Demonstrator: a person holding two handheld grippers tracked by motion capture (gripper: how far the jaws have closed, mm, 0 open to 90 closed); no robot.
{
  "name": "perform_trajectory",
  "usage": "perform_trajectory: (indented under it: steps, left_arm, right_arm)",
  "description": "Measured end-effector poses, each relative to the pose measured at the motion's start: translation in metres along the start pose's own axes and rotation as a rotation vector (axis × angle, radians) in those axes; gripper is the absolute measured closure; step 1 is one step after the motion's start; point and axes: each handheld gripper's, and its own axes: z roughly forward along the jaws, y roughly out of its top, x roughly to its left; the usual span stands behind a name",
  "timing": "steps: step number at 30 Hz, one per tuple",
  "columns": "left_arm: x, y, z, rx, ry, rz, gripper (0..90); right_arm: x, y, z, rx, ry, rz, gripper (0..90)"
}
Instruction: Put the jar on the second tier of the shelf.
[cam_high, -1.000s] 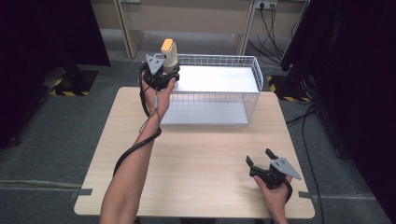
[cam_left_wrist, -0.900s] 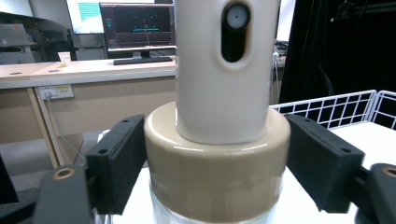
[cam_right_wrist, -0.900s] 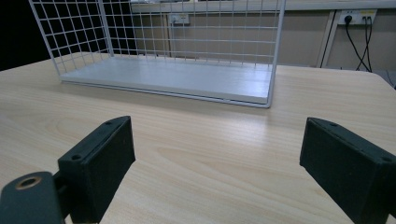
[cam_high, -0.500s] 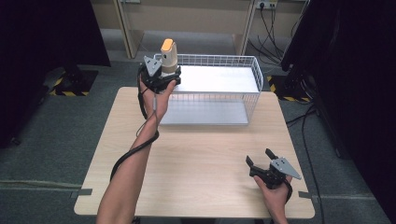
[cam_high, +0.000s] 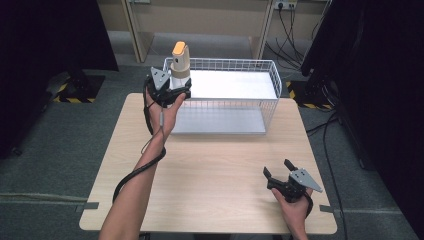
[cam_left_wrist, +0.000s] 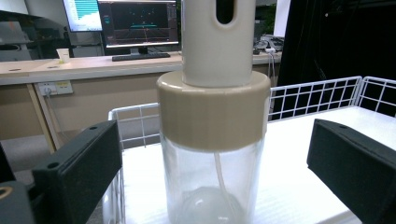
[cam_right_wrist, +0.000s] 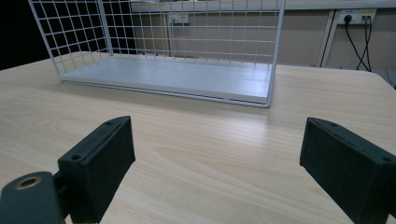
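One white wire basket (cam_high: 272, 95) stands at the far side of the surface (cam_high: 215, 170), and its white floor lies bare. My left hand-held gripper (cam_high: 172, 90) is raised at the basket's left end with one spray bottle (cam_high: 179, 62) between its jaws; the jaws stand wide of the glass on both sides, and I cannot tell what supports the bottle. The bottle has a clear body, beige collar and orange top; its base is cut off. My right hand-held gripper (cam_high: 280, 175) rests wide open, near the surface's front right corner.

One spray bottle (cam_high: 180, 65), one white wire basket (cam_high: 272, 102), one table (cam_high: 215, 170), two grippers
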Motion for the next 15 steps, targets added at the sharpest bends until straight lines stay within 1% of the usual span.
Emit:
perform_trajectory:
  steps: [4,9,15]
  left_arm:
    - [0.0,0.0,-0.007,-0.008,-0.007,-0.001,2.5]
    - [-0.001,-0.002,-0.016,-0.015,-0.02,0.008,2.5]
    - [-0.003,-0.009,-0.026,-0.013,-0.038,0.024,2.6]
  right_arm:
    - [0.0,0.0,0.0,0.0,0.0,0.0,10.3]
    - [0.0,0.0,0.0,0.0,-0.001,-0.001,10.3]
    - [0.0,0.0,0.0,0.001,-0.001,-0.001,10.3]
